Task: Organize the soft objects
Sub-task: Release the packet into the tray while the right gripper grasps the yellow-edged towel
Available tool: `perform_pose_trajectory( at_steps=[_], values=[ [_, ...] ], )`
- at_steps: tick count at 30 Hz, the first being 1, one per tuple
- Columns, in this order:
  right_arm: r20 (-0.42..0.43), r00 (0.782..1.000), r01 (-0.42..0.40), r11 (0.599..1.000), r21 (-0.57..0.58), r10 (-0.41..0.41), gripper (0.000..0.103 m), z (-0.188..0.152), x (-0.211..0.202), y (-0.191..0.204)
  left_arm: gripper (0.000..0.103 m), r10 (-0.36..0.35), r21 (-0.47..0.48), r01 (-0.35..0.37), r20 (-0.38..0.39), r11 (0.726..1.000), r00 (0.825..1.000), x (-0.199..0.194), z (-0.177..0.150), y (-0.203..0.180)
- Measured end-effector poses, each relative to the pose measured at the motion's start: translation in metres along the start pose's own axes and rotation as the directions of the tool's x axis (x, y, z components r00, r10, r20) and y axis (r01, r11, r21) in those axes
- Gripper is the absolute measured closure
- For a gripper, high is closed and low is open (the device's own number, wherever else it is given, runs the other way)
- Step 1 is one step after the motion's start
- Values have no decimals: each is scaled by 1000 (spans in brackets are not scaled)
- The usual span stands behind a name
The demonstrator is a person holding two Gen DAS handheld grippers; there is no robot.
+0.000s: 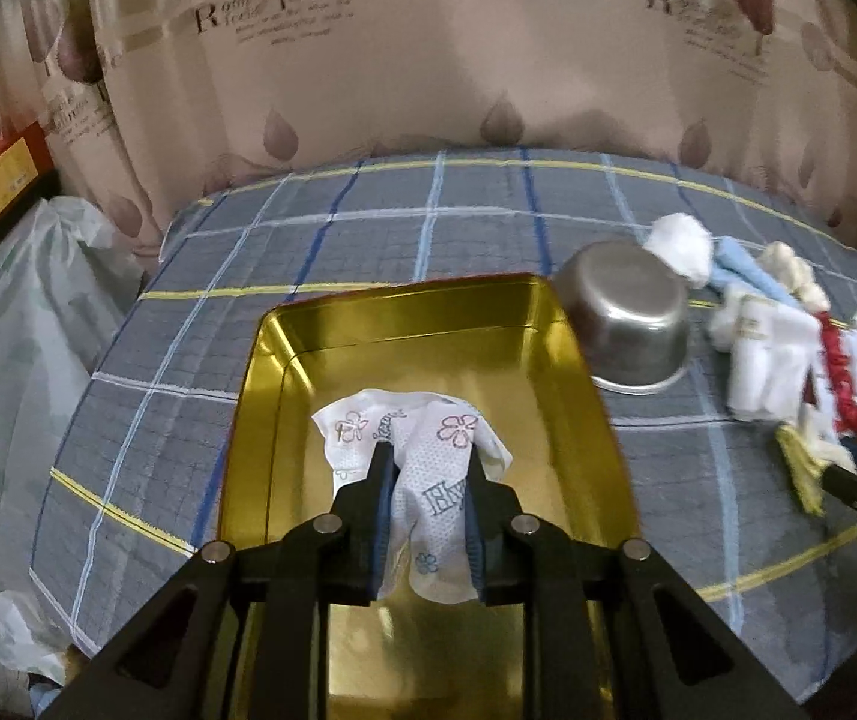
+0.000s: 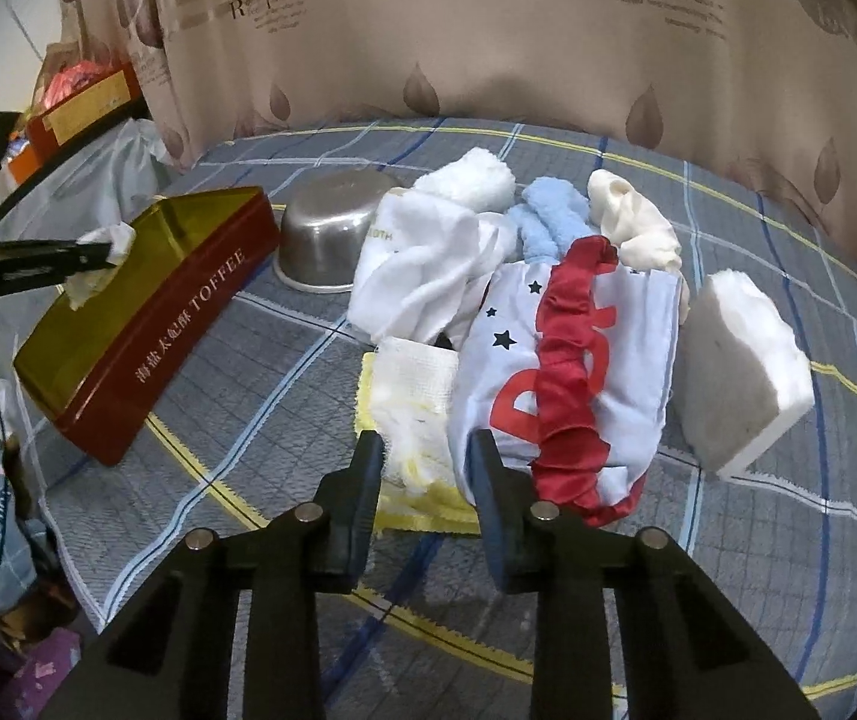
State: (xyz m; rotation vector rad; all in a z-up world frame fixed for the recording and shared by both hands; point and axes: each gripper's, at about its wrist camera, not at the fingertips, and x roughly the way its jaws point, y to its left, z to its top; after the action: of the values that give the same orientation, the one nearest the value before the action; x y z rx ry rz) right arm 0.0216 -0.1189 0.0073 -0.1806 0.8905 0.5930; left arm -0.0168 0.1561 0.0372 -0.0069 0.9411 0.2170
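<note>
My left gripper point(image 1: 425, 456) is shut on a white tissue pack point(image 1: 410, 420) printed with flowers, and holds it just above the gold inside of the red toffee tin point(image 1: 404, 294). In the right wrist view that gripper point(image 2: 107, 252) hangs over the tin point(image 2: 188, 306). My right gripper point(image 2: 425, 444) is down at the near edge of the soft pile. It is shut on a white waffle cloth point(image 2: 416, 372) that lies on a yellow cloth point(image 2: 422, 510). Beside it lies a white pouch with a red ruffle point(image 2: 572, 360).
An upturned steel bowl point(image 2: 320, 240) stands behind the tin. The pile also holds a white towel point(image 2: 470, 180), a blue cloth point(image 2: 554, 210), a cream cloth point(image 2: 632, 222) and a white sponge block point(image 2: 740, 360). The checked cover point(image 1: 308, 252) ends at a curtain; plastic bags point(image 1: 20, 312) lie left.
</note>
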Motion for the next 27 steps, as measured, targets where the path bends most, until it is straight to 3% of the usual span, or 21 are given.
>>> perform_pose_trajectory(
  at_steps=[6,8,10,13,16,22,24,26,27],
  values=[
    [12,999,-36,998,58,36,80,-3,-9,-5,76,24,1,-24,-46,1000,999,25,8,11],
    [19,998,-57,995,82,56,82,-5,-16,-7,60,23,-8,-24,-54,1000,998,30,10,14],
    [23,997,-77,992,100,75,85,-7,-19,-9,53,28,-23,-29,-47,999,999,32,12,19],
    [23,994,-110,985,134,108,100,-10,-25,-13,52,21,-63,-22,-17,998,1000,30,14,27],
    [25,992,-122,981,150,120,99,-13,-28,-16,52,-7,-79,6,-16,997,1000,27,17,32],
    [26,990,-139,982,129,137,94,-14,-30,-17,51,-26,-128,35,66,991,997,-15,13,34],
    [11,995,-102,992,77,101,79,-9,-27,-10,51,-19,-122,28,79,992,997,-35,8,26],
    [-5,997,-81,996,25,81,8,-3,-21,-4,51,-20,-102,30,93,994,995,-52,2,16],
    [-23,997,-74,997,-4,74,0,0,-16,1,50,-16,-84,25,102,996,995,-62,-3,9]
  ],
)
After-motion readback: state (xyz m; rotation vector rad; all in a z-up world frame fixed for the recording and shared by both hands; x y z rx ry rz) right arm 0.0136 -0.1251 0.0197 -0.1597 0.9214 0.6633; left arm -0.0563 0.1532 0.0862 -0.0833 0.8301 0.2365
